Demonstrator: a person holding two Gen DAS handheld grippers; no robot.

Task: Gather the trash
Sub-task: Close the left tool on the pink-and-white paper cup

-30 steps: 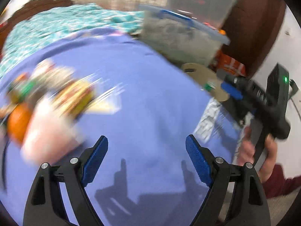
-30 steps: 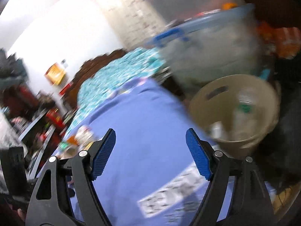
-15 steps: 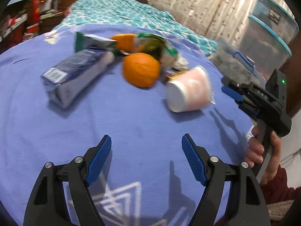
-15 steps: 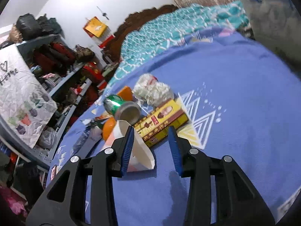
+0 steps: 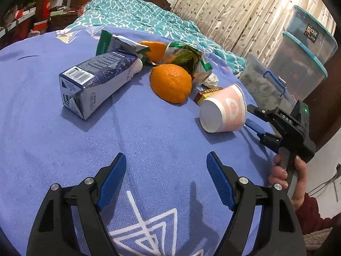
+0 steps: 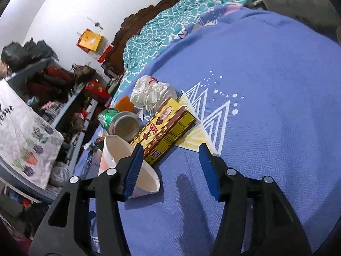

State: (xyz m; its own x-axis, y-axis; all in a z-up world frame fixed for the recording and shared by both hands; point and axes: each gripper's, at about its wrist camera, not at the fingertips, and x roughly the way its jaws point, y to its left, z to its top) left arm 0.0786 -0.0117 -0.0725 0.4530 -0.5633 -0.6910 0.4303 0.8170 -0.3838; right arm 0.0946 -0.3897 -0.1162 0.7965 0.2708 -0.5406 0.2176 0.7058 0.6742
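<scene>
The left gripper [image 5: 165, 179] hangs over bare blue bedspread [image 5: 149, 132] with its fingers spread wide and nothing between them. Ahead of it, across a stretch of cloth, the trash lies in a cluster: a carton [image 5: 96, 81] on its side to the left, an orange [image 5: 170, 83] just right of it, and a paper cup [image 5: 223, 111] on its side further right with its base toward the camera. Behind the orange sit a crumpled green wrapper [image 5: 187, 61], a second orange piece [image 5: 154, 50] and another wrapper [image 5: 119, 42] against the carton's far end. The right gripper [image 6: 169, 166] has its fingers parted too, gripping nothing; its left finger [image 6: 133, 168] lies at the mouth of the cup [image 6: 127, 160], overlapping the rim, though whether it touches cannot be told. Just past the fingertips lies a yellow box [image 6: 166, 128], flat on the cloth, with a green can [image 6: 119, 121] on its side just left of it and a crumpled white wad [image 6: 153, 93] behind. In the left view the right gripper [image 5: 253, 120] reaches in from the right at the cup's open end, held by a hand [image 5: 287, 175]. Stacked bins [image 5: 298, 64] stand beyond the bed.
</scene>
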